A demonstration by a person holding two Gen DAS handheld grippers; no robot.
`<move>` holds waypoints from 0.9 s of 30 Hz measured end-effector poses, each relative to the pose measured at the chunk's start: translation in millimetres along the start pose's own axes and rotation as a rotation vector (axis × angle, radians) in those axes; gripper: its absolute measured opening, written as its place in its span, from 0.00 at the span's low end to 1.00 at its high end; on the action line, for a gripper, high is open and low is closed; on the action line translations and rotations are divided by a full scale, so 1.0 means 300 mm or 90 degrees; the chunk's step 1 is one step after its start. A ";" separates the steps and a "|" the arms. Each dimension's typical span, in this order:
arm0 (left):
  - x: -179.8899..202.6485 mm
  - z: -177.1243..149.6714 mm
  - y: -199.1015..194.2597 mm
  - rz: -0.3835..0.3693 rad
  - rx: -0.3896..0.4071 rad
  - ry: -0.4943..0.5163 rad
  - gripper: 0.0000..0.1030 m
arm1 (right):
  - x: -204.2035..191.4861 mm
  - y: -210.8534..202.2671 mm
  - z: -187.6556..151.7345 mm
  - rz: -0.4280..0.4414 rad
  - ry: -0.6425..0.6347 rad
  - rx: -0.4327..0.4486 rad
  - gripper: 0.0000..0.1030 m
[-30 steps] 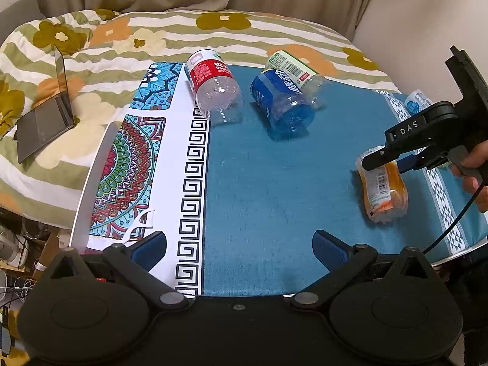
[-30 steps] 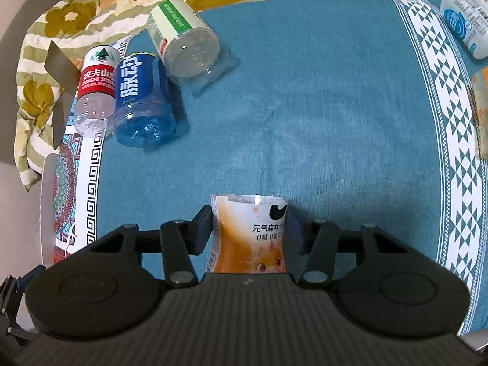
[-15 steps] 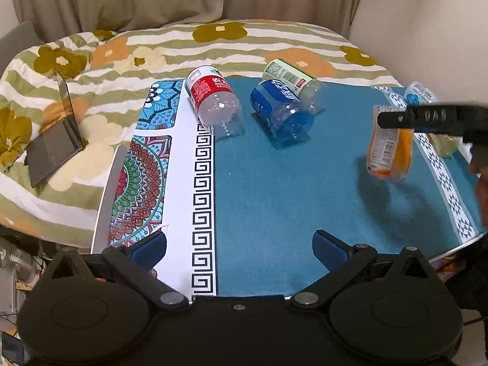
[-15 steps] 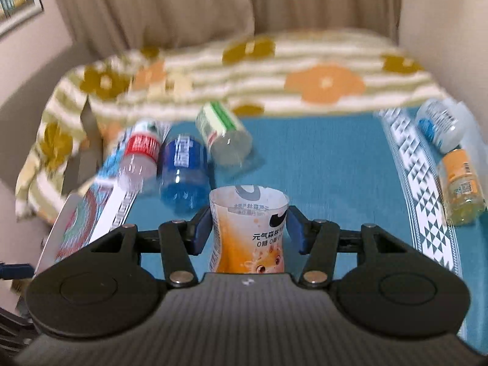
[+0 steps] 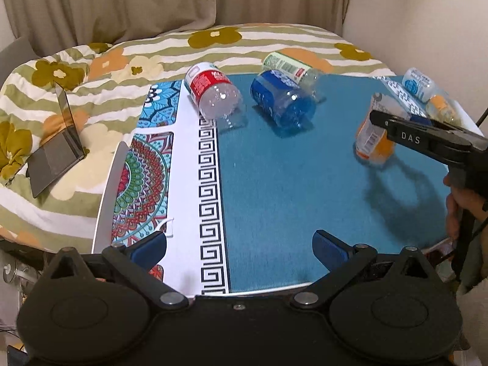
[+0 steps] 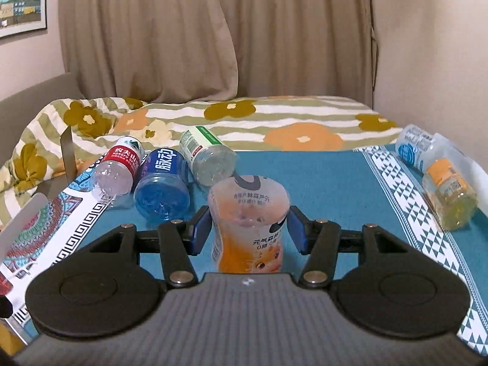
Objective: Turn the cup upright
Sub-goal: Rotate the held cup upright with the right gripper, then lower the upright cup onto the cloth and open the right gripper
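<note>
The orange cup (image 6: 248, 222), a cut-off drink bottle with an orange label, stands with its open rim up on the teal cloth (image 6: 329, 189). My right gripper (image 6: 249, 228) is shut on it, one blue pad on each side of its waist. In the left wrist view the cup (image 5: 370, 140) leans slightly at the right of the table, its base at the cloth, with the right gripper (image 5: 393, 125) across it. My left gripper (image 5: 238, 239) is open with nothing in it, over the table's front edge.
Red-label (image 5: 213, 94), blue (image 5: 280, 103) and green-label (image 5: 286, 65) bottles lie on their sides at the back. Two more lie at the right edge (image 6: 448, 192). A laptop (image 5: 58, 152) rests on the floral quilt at the left. A hand (image 5: 454, 207) holds the right gripper.
The right gripper lifted the orange cup from lying on its side, turned it rim-up and brought it down onto the cloth. Its view swung from downward to level. The left gripper stayed open.
</note>
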State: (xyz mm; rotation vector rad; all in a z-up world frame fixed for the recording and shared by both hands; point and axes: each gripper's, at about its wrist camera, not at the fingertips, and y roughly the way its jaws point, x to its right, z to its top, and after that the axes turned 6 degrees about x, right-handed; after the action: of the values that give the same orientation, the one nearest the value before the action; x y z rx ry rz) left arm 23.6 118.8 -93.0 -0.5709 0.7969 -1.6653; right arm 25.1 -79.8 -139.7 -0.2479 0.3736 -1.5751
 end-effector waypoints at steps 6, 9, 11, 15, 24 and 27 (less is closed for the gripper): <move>0.004 -0.010 -0.003 -0.005 -0.003 0.001 1.00 | -0.024 -0.010 -0.019 -0.006 -0.017 0.013 0.68; 0.005 -0.010 -0.007 -0.003 -0.001 -0.001 1.00 | -0.024 -0.012 -0.021 -0.009 -0.015 0.015 0.69; 0.005 -0.009 -0.010 -0.002 0.000 -0.003 1.00 | -0.027 -0.009 -0.023 -0.008 -0.017 0.014 0.69; 0.011 -0.009 -0.015 0.001 0.002 -0.005 1.00 | -0.033 -0.005 -0.021 -0.015 -0.024 0.009 0.92; 0.030 0.030 -0.067 0.001 0.027 -0.020 1.00 | -0.019 -0.037 0.028 -0.009 -0.030 -0.031 1.00; 0.046 0.074 -0.109 -0.007 0.055 -0.027 1.00 | -0.010 -0.091 0.088 -0.008 -0.025 -0.045 1.00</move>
State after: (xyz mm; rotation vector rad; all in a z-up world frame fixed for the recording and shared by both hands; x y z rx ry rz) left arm 15.5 104.8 -54.3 -0.5499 0.6888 -1.6834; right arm 10.1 -78.7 -104.8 -0.3351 0.3978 -1.5687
